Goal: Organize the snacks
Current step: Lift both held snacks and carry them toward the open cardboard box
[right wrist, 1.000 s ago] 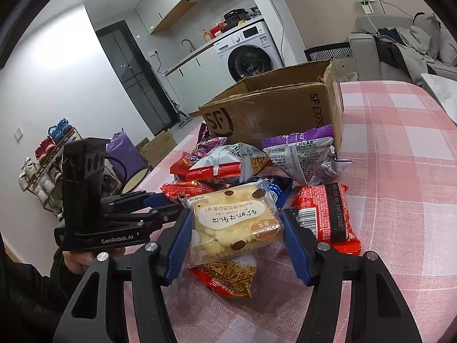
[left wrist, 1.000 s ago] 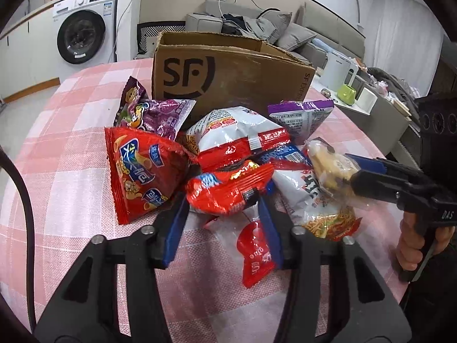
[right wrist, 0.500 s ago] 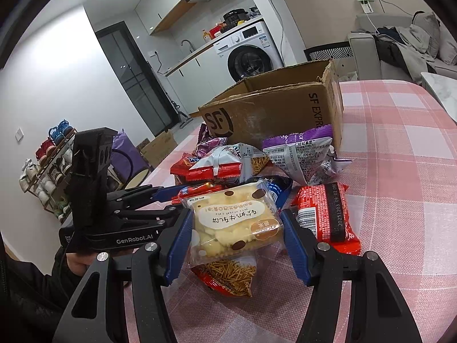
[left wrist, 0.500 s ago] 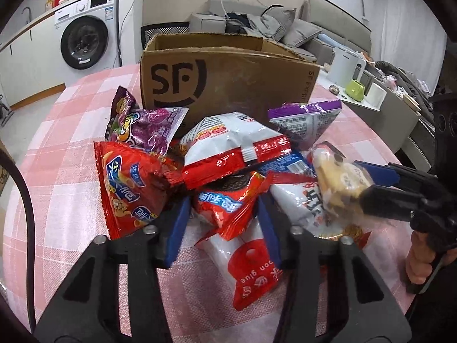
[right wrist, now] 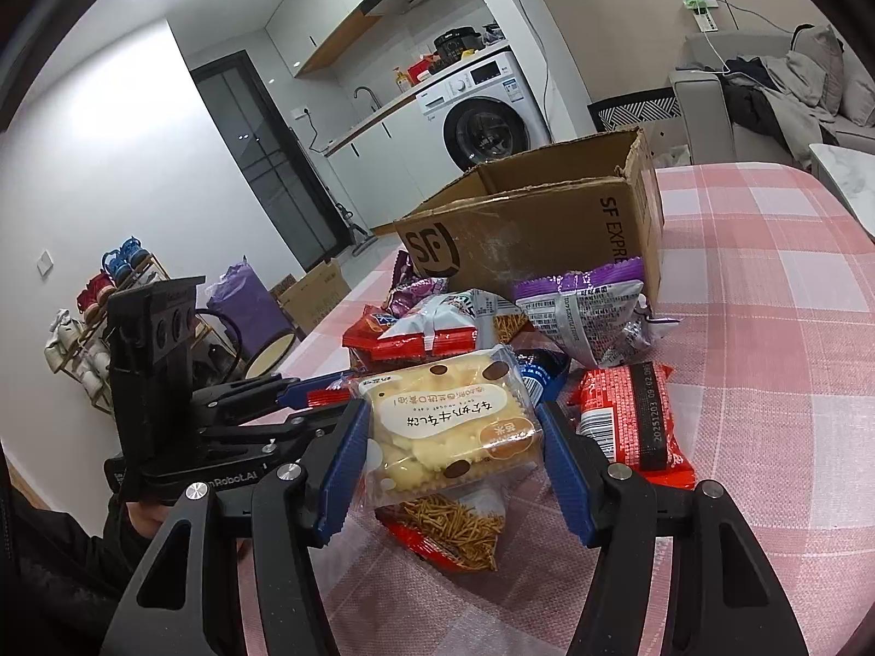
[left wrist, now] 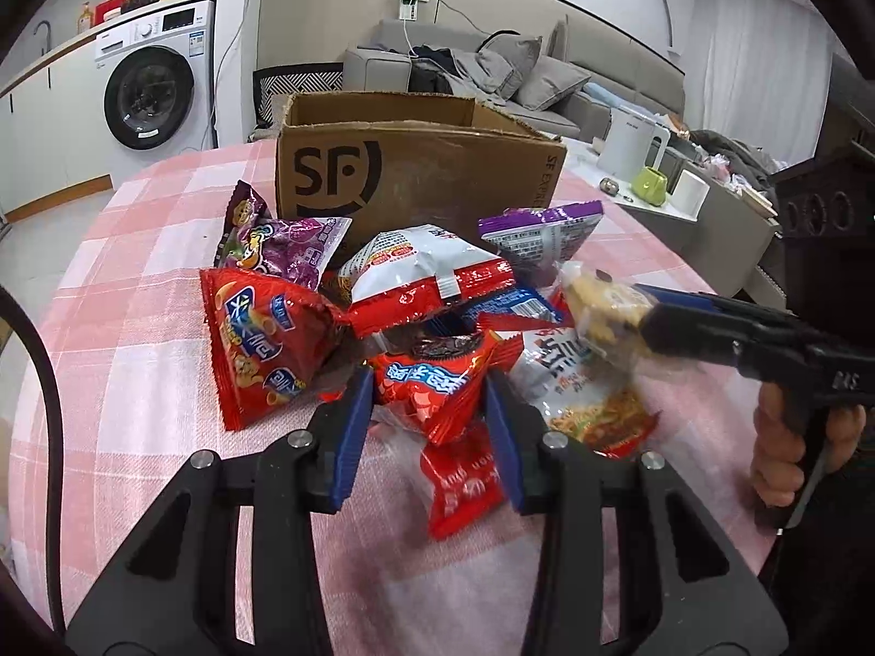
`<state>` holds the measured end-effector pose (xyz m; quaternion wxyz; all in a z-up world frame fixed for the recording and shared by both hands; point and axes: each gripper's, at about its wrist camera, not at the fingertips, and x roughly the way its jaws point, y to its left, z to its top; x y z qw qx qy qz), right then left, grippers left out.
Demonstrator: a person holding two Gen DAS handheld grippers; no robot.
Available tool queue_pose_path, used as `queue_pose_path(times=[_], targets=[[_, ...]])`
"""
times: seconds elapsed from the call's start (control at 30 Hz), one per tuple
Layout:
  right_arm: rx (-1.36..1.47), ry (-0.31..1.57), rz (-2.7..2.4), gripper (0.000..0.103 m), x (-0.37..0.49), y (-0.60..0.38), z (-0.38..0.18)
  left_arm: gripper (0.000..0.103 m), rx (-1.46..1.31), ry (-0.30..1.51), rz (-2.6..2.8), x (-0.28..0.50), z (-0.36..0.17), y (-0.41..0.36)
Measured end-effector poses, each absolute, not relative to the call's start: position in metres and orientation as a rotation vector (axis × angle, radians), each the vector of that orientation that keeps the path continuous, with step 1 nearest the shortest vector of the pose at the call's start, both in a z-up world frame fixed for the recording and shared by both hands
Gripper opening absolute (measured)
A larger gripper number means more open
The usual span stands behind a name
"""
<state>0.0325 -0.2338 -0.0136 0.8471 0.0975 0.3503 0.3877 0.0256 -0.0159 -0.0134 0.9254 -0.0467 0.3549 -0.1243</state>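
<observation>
A pile of snack packets lies on the pink checked tablecloth [left wrist: 136, 328] in front of an open cardboard SF box [left wrist: 415, 175]. My left gripper [left wrist: 429, 388] is shut on a small red packet [left wrist: 432, 382] and holds it above the pile. My right gripper [right wrist: 454, 426] is shut on a clear pack of yellow biscuits [right wrist: 448, 432], lifted over a noodle-snack bag [right wrist: 454, 530]. The right gripper and biscuits also show in the left wrist view [left wrist: 607, 311]. The left gripper shows in the right wrist view [right wrist: 322, 393].
On the table lie a big red bag [left wrist: 262, 339], a purple bag [left wrist: 284, 246], a white-and-red bag [left wrist: 421, 273], a purple-topped bag [left wrist: 541, 235] and a red packet [right wrist: 629, 415]. A washing machine [left wrist: 153, 93] and sofa [left wrist: 492, 76] stand beyond.
My left gripper has lifted the small red packet off the pile and moved toward the box. My right gripper still holds the biscuit pack, slightly raised.
</observation>
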Motion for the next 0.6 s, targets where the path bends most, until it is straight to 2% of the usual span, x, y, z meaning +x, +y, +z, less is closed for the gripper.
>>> queue_pose_path(times=[0.4,0.43,0.5,0.6], targets=[[0.236,0.679,0.819,0.062,0.028,-0.238,0.006,0.037,-0.132,0.632,-0.254,-0.012,0.025,-0.002],[0.238,0.670,0.818,0.062,0.027,-0.238,0.009,0.035,-0.134,0.628,-0.257,-0.012,0.028,-0.003],[0.241,0.654,0.813,0.062,0.027,-0.239,0.014,0.013,-0.133,0.619,-0.261,-0.012,0.036,-0.002],[0.244,0.639,0.803,0.062,0.027,-0.240,0.020,0.012,-0.123,0.610,-0.264,-0.010,0.045,-0.004]])
